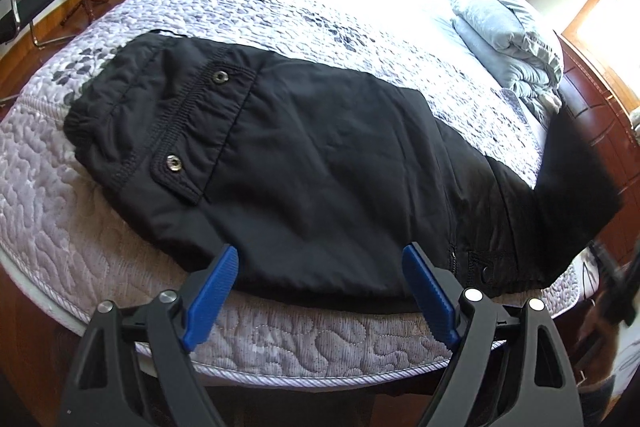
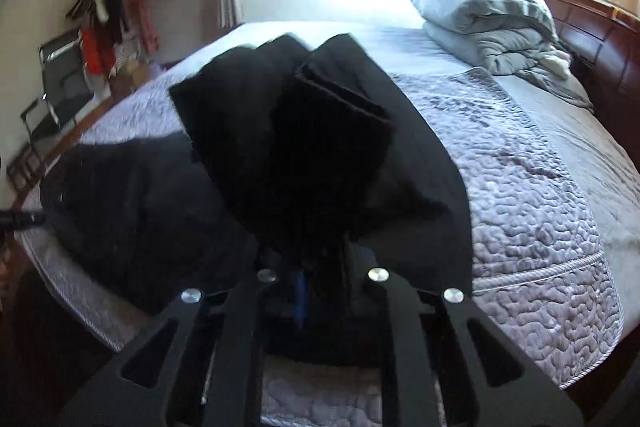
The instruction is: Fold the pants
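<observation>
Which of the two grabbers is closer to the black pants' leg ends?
Right. The right gripper is shut on the black pants, holding the leg ends up. The left gripper hovers open by the seat, touching nothing.

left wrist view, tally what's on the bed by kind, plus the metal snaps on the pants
black pants: 1
metal snaps: 2
folded grey duvet: 1
quilted bedspread: 1
total: 5

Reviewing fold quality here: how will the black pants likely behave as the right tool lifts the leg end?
The black pants likely drape limply, since the lifted end already sags from the right tool. The padded-looking fabric probably holds creases poorly.
</observation>
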Demonstrator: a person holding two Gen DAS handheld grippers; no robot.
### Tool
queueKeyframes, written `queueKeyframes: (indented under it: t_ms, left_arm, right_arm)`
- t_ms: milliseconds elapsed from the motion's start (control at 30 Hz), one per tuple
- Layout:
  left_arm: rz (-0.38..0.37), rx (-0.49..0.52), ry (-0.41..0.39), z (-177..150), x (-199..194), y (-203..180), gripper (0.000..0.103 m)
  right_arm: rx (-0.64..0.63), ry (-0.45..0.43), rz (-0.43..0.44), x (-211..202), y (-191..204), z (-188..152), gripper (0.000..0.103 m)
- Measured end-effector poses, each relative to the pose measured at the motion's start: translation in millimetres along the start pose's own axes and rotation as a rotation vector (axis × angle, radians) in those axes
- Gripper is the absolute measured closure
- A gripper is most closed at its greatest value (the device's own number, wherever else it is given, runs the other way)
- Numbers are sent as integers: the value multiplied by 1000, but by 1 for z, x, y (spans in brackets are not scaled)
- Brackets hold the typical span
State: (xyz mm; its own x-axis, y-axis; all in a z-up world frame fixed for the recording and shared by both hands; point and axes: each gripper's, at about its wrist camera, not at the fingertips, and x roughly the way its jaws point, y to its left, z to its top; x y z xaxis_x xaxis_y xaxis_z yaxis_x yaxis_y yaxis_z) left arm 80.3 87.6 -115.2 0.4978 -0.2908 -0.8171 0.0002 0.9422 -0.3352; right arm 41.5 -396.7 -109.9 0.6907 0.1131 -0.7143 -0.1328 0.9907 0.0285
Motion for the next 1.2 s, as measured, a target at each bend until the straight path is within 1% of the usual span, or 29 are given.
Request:
queueKeyframes:
  t_ms: [67,133,233,267,300,333,400,433,467,500,533,567,600,633,700,733,767,800,833,867,933,967,1067,1133,1200]
  left_arm:
    - [-4,-14,-5,0,-2,5,17]
    - [-6,-26,-10,0,-4,10,17]
    - [-13,-44,-12,-2,-4,15,17]
    - [-14,-49,-9,-3,-2,16,17]
    - [-14,-51,-5,-3,-1,17,17]
    - [-13,-53,-1,-4,0,17,17]
    - [-18,-62,8,-5,3,18,17]
    - [-22,-67,10,-6,3,19,17]
    - [-26,-68,10,-7,2,18,17]
    - [-27,-66,9,-7,2,18,17]
    - [-26,-64,7,-7,1,18,17]
    - [-24,-63,5,-8,1,17,17]
    - [-24,-64,4,-8,1,17,17]
    - [-27,-68,6,-9,1,17,17]
    - [-34,-77,11,-10,2,18,17]
    - [-37,-79,13,-11,2,17,17]
    - [-39,-76,15,-11,2,16,17]
    - [-38,-72,16,-11,1,16,17]
    - [-35,-68,16,-12,1,15,17]
    - [-32,-65,15,-12,0,16,17]
    - [-30,-70,13,-13,-2,17,17]
    - [-31,-77,11,-13,-4,19,17]
    - [-26,-92,9,-14,-6,24,17]
    - [-16,-94,14,-14,-7,28,17]
    - [-12,-109,12,-16,-7,32,17]
  right_arm:
    - [-77,83,8,19,20,-20,91]
    - [-153,133,-21,30,38,-37,91]
    - [-227,160,-69,38,51,-55,90]
    - [-234,151,-76,37,52,-57,85]
    - [-231,142,-69,36,53,-59,84]
    - [-230,140,-64,35,54,-59,75]
    - [-249,149,-44,31,58,-58,66]
    - [-260,149,-29,26,61,-57,50]
    - [-252,154,22,19,62,-56,32]
    - [-236,145,70,14,62,-56,28]
    - [-207,110,140,3,61,-54,27]
    - [-178,86,193,-5,60,-51,25]
    - [-147,70,222,-10,59,-49,25]
    - [-125,59,223,-12,57,-46,25]
    - [-131,56,165,-8,59,-44,25]
    - [-154,73,129,-2,62,-44,29]
    - [-169,87,110,4,64,-45,43]
    - [-170,96,107,9,64,-44,52]
    - [-156,120,114,16,63,-44,58]
    - [-135,148,132,23,60,-45,66]
    - [-102,161,144,27,56,-45,81]
    - [-81,164,152,30,50,-42,85]
    - [-47,130,200,18,44,-37,90]
    - [-36,110,254,10,43,-35,90]
    - [-56,114,269,10,52,-37,91]
